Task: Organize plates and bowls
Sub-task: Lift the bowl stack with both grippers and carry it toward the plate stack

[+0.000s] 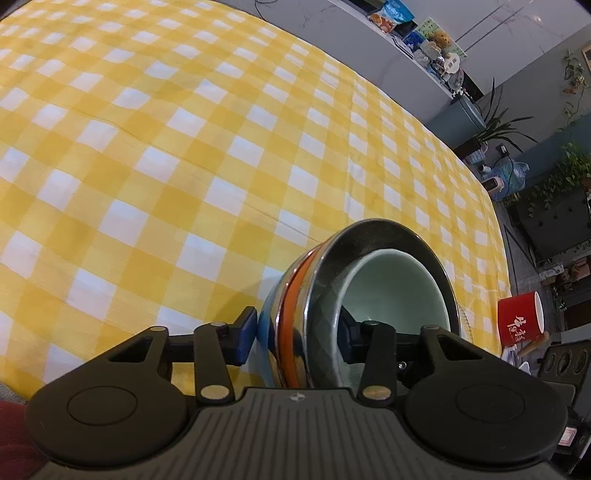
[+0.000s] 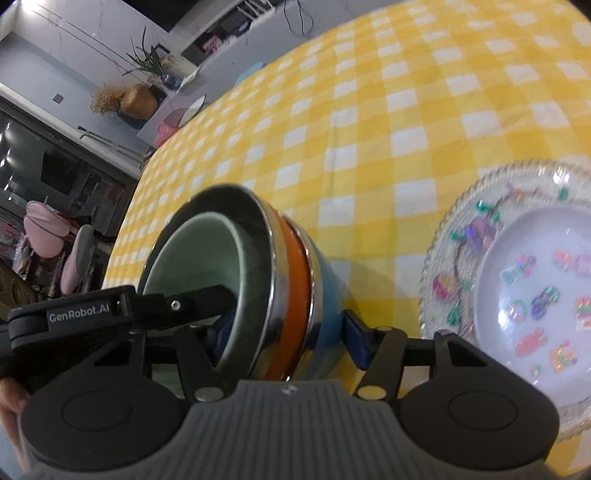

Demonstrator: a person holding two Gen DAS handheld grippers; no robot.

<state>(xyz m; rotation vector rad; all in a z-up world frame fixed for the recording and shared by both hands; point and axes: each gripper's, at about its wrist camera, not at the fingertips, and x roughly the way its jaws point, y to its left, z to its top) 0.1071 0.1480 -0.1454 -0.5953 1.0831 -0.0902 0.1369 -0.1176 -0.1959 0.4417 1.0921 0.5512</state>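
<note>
Glossy metal bowl (image 1: 373,254), woven tablecloth (image 1: 166,147)

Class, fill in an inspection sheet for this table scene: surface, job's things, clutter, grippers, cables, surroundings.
Surface: yellow-and-white checked tablecloth, lightly creased.
Job's things: nested bowl stack, pale green bowl innermost, steel, orange and blue layers outside; glass plate holding a white dish with stickers.
Clutter: red cup at the table edge.
Grippers: left gripper and right gripper each straddle the stack's wall, one finger inside, one outside.
Cables: dark cord beyond the table.
Surroundings: shelves, potted plants.
</note>
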